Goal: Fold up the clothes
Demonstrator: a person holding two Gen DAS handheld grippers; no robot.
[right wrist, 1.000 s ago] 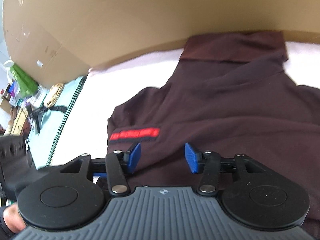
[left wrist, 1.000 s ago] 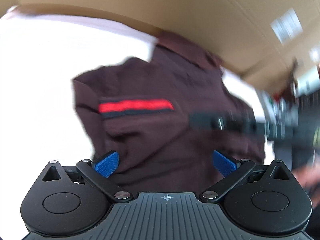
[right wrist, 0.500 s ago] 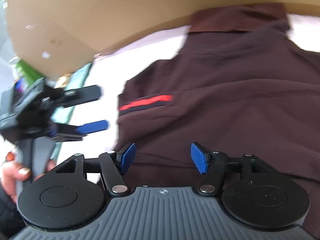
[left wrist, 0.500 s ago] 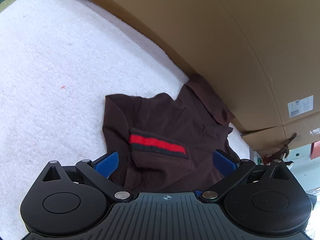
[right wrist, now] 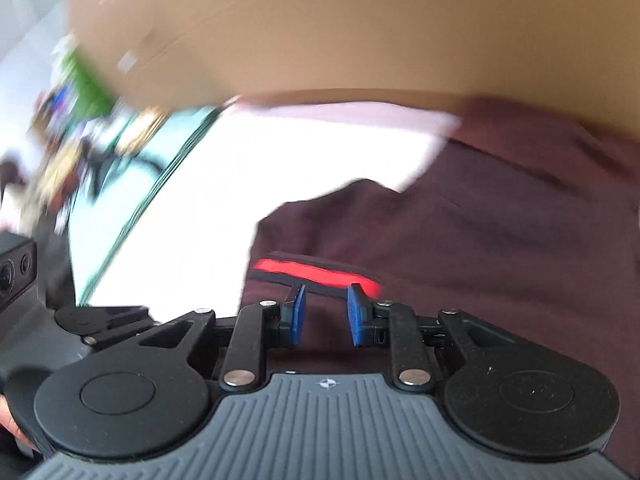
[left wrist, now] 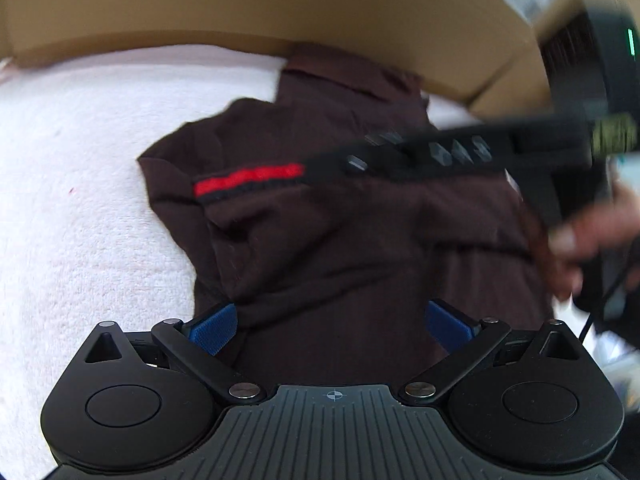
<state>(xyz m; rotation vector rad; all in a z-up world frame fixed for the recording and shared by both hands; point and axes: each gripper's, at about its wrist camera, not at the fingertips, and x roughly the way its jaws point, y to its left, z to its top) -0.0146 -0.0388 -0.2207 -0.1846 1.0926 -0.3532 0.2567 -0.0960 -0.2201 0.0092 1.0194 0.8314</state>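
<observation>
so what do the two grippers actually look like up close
Both are black handheld tools. The left gripper and right gripper each have blue ribbed pads on black linkage arms with silver pivot screws, two round black discs, and a grey ribbed housing bearing a small crosshair mark. Side-on, the right one shows a green light.

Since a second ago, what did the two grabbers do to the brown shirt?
The right gripper has just been closing its jaws over the red stripe on the sleeve; no firm pinch shows yet. It now reaches across the left camera's view. The left gripper stayed wide open. The brown shirt stayed on the white towel.
</observation>
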